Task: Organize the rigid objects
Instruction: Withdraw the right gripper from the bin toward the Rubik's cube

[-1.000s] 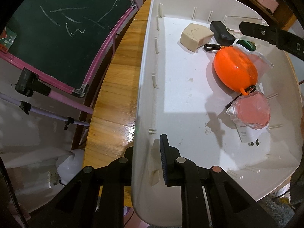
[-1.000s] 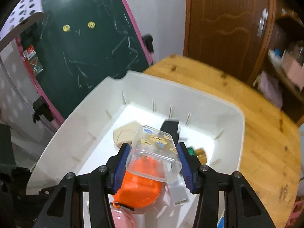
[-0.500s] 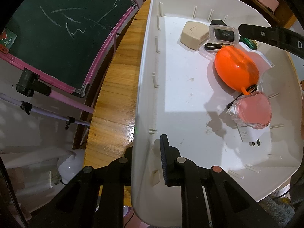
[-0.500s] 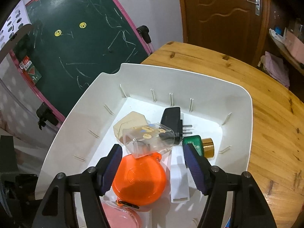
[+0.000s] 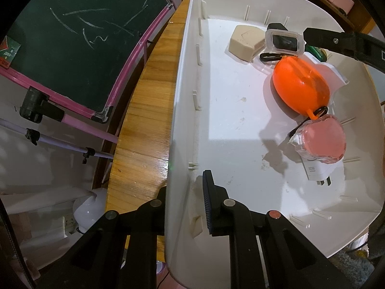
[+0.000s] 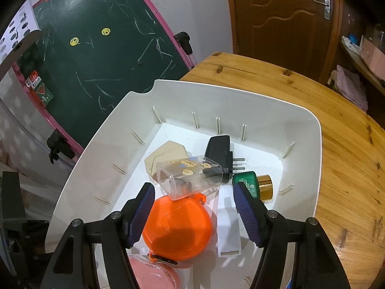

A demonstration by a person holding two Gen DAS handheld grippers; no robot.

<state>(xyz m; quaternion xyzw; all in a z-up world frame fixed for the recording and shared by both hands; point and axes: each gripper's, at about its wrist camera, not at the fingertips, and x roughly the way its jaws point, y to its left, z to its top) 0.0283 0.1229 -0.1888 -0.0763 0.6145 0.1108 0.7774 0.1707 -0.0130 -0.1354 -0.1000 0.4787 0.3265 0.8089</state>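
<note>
Left wrist view, from left to right: a green chalkboard with a pink frame fills the upper left, and a strip of wooden table runs down beside it. Right of that strip rises the near wall of the white bin. The left gripper is clamped on this wall at lower centre, one finger outside and the blue-padded one inside, the jaws nearly together. The bin floor is bare through the middle and lower part. The task's things crowd the upper right: a beige block, a clear plastic box lying on its side against a black adapter, an orange case, and a pink round case on top of a white charger. A black finger of the other gripper reaches in from the right edge, above the orange case.

Right wrist view, left to right: the chalkboard is at upper left, the bin's rim curves through the centre, and open table spreads to the right. The right gripper hangs over the bin at lower centre with its jaws wide apart and nothing between the pads. Just beyond them lies the clear box, resting free on the beige block and the black adapter. A green bottle with a gold cap lies near the bin's right wall.
</note>
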